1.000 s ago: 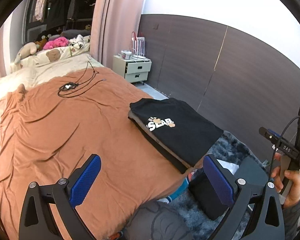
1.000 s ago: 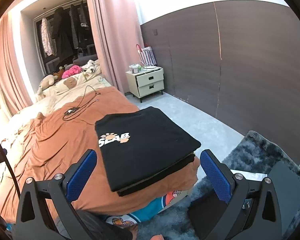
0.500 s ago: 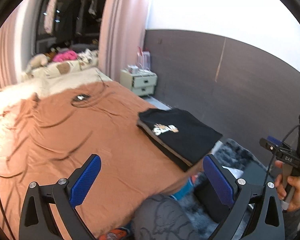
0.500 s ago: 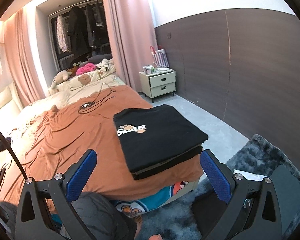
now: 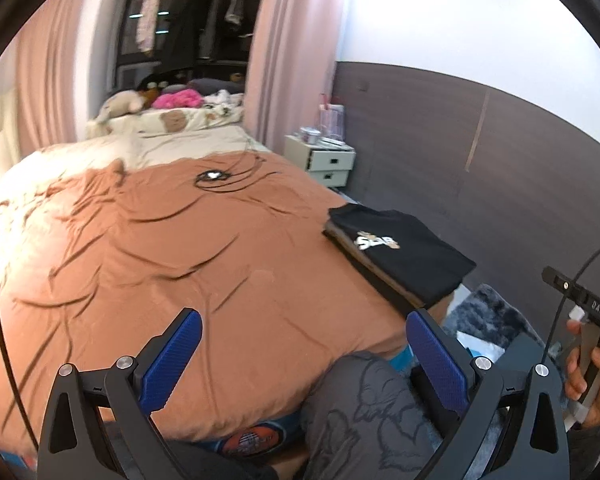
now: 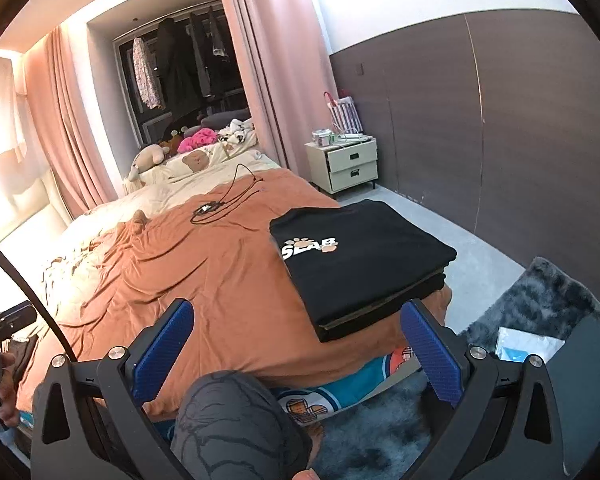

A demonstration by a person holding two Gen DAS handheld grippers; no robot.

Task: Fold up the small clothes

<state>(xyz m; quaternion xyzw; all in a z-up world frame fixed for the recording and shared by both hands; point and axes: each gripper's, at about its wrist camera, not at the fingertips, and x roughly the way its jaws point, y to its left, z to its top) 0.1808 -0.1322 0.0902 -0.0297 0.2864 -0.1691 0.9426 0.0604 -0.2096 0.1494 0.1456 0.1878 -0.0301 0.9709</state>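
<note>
Both sets of blue-padded jaws stand spread wide and empty as the left gripper (image 5: 302, 350) and the right gripper (image 6: 296, 346) hang above the near edge of the bed (image 5: 148, 248). A folded black T-shirt (image 6: 360, 256) tops a small stack of folded clothes at the bed's near right corner, well apart from both tools. A coiled black cable (image 6: 212, 208) lies farther up the rust-brown cover; a nightstand (image 6: 346, 164) stands beside the bed.

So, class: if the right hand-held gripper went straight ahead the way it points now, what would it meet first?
Probably the brown bedsheet, just left of the folded black T-shirt. The right hand-held gripper is open and empty; depth is uncertain.
</note>
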